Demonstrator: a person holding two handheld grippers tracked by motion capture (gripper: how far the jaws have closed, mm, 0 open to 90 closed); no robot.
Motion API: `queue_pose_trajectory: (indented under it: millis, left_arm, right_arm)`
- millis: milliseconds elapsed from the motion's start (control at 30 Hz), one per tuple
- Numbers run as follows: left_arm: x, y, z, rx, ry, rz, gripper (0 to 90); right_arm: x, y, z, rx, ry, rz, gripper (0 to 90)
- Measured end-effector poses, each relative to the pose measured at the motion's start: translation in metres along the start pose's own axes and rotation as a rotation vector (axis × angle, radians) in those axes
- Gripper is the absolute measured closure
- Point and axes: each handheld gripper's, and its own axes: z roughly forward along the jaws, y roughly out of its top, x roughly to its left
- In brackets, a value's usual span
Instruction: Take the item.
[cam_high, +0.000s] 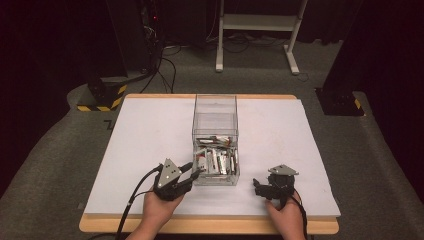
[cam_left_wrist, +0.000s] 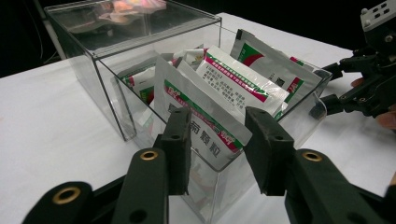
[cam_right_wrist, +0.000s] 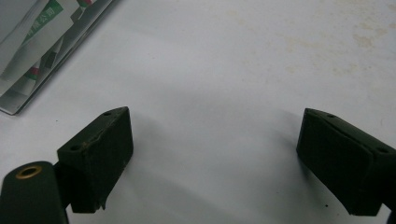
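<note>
At the middle of the desk I see a clear plastic box, long and narrow, running away from me. Its near half is open on top and packed with white sachets printed in green and red, standing on edge and leaning; its far half sits under a clear lid and looks bare from above. Through my left gripper view the sachets lean against the near wall of the box, their tops rising past the rim.

My left gripper is just beside the box's near left corner, its jaws apart with nothing between them, the tips close to the wall; I cannot tell whether they touch it. My left hand holds it from below.

My right gripper rests low over the white desk, to the right of the box and apart from it, jaws spread wide over bare surface. My right hand grips it near the desk's front edge.
</note>
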Motion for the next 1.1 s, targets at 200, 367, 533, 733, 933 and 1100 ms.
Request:
queue_pose_trajectory:
  millis: [200, 367, 533, 733, 933, 1100]
  left_arm:
    - [0.0012, 0.0011, -0.0016, -0.002, -0.003, -0.014, 69.4]
    - [0.0, 0.001, -0.0013, -0.002, -0.012, -0.03, 75.7]
    - [-0.0022, 0.0001, -0.0017, -0.011, -0.012, -0.024, 84.5]
    - [-0.0021, 0.0, -0.002, -0.021, -0.008, -0.039, 88.4]
    - [-0.0027, 0.0017, -0.004, -0.056, -0.006, -0.043, 90.0]
    - [-0.0052, 0.0062, -0.0073, -0.09, -0.013, -0.05, 90.0]
  right_arm:
    - [0.0002, -0.0001, -0.0001, 0.0, -0.001, 0.0, 10.8]
    - [0.0003, -0.0001, -0.0001, 0.0, -0.002, 0.0, 10.8]
    - [0.0005, -0.0002, -0.0002, -0.001, -0.003, 0.0, 10.9]
    - [0.0005, -0.0002, -0.0002, -0.001, -0.004, 0.0, 10.9]
    - [0.0005, -0.0002, -0.0002, -0.001, -0.003, 0.0, 10.9]
    - [0.0005, -0.0002, -0.0002, -0.001, -0.003, 0.0, 10.9]
